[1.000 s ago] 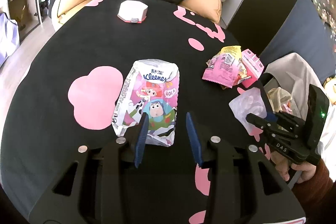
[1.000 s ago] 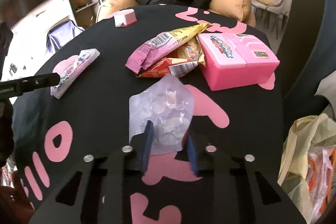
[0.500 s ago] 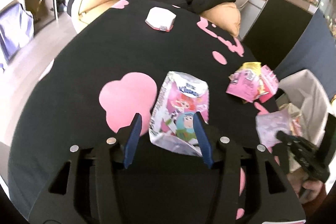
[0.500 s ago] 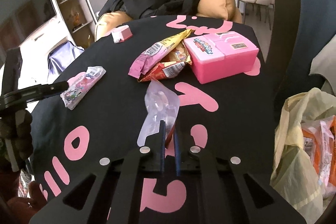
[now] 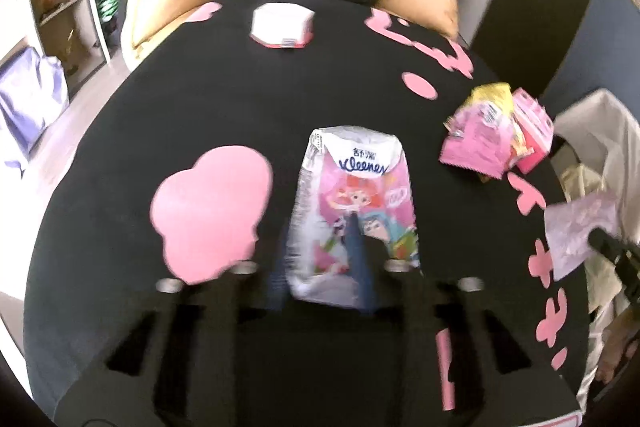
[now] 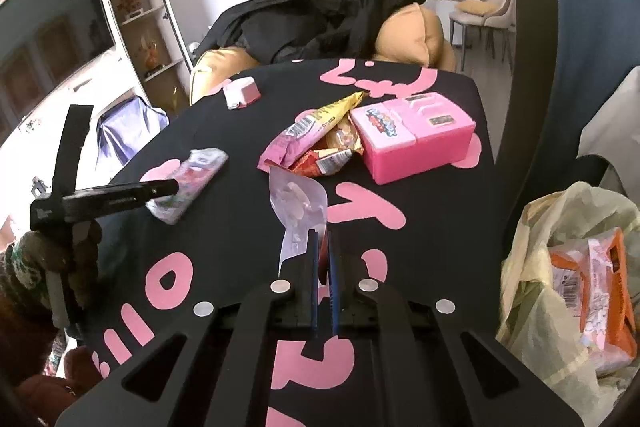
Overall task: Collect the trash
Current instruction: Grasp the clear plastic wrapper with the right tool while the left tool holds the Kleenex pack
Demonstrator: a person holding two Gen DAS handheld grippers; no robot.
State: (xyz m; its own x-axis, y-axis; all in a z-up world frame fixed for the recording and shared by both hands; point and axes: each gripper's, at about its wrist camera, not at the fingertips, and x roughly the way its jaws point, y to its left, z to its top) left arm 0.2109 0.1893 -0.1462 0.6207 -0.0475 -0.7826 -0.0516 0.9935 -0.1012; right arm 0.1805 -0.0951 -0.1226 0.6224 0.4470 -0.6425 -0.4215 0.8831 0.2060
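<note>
A: Trash first: the clear plastic wrapper (image 6: pixel 298 205) is pinched between the two pads of the right claw (image 6: pixel 322 259), which is clamped tight on its lower edge, so the sheet stands up ahead of the tips, off the worktop (image 6: pixel 440 259).

B: And the left claw (image 5: pixel 320 255)?

A: Its jaws are closing around the near end of the Kleenex tissue pack (image 5: pixel 354 203), which lies flat on the worktop between them; blur hides whether the pads press yet.

B: So which step is this?

A: Picking up, I judge, with both claws at once. Next the right one needs a swing to its right, where the yellowish trash bag (image 6: pixel 560 227) gapes beside the worktop, then a release over the opening.

B: What lies farther out?

A: Beyond the wrapper sit the snack wrappers (image 6: pixel 316 143), pink, yellow and red, touching a pink box (image 6: pixel 416 139). The wrapper itself looks thin, crinkled and limp; the pack is soft and printed with cartoons.
</note>
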